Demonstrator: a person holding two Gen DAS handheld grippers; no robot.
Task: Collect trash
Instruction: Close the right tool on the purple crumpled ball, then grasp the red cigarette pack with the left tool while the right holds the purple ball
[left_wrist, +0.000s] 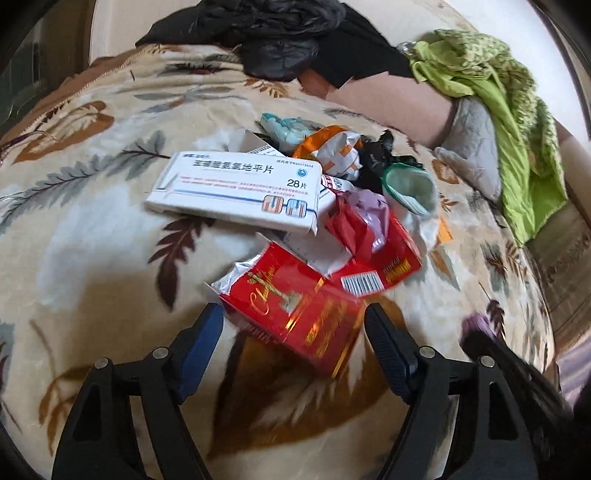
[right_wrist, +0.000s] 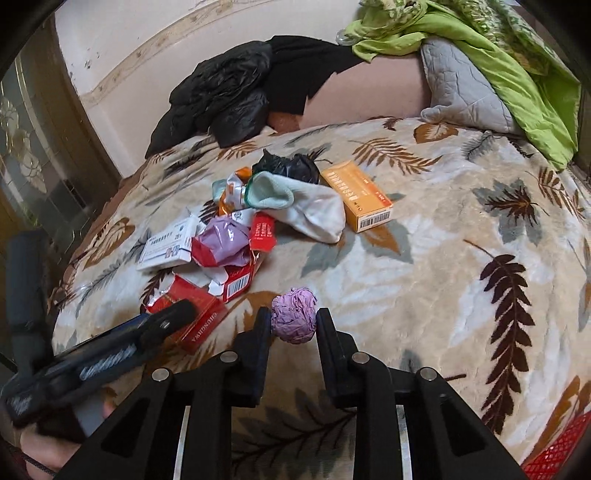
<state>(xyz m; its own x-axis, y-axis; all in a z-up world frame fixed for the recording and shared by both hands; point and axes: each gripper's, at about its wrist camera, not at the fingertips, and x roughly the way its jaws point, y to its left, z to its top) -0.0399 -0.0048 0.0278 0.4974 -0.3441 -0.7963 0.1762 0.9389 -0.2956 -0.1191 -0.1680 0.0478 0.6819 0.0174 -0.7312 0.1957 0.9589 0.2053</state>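
Purple crumpled paper ball (right_wrist: 294, 315) sits pinched in the right gripper (right_wrist: 293, 325); the left gripper (left_wrist: 293, 325) straddles a red cigarette pack (left_wrist: 291, 319), fingers spread, on the leaf-patterned blanket (right_wrist: 424, 280).

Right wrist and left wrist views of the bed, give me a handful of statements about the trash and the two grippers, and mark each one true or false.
1. The right gripper is closed on a crumpled purple paper ball. True.
2. The left gripper has already clamped the red cigarette pack. False: the pack lies between open fingers that do not press on it.
3. The orange box lies on the leaf-print blanket beside a white sock. True.
4. The white medicine box stands upright on its end. False: it lies flat at the edge of the trash pile.
5. A green cloth is heaped at the far right of the bed. True.
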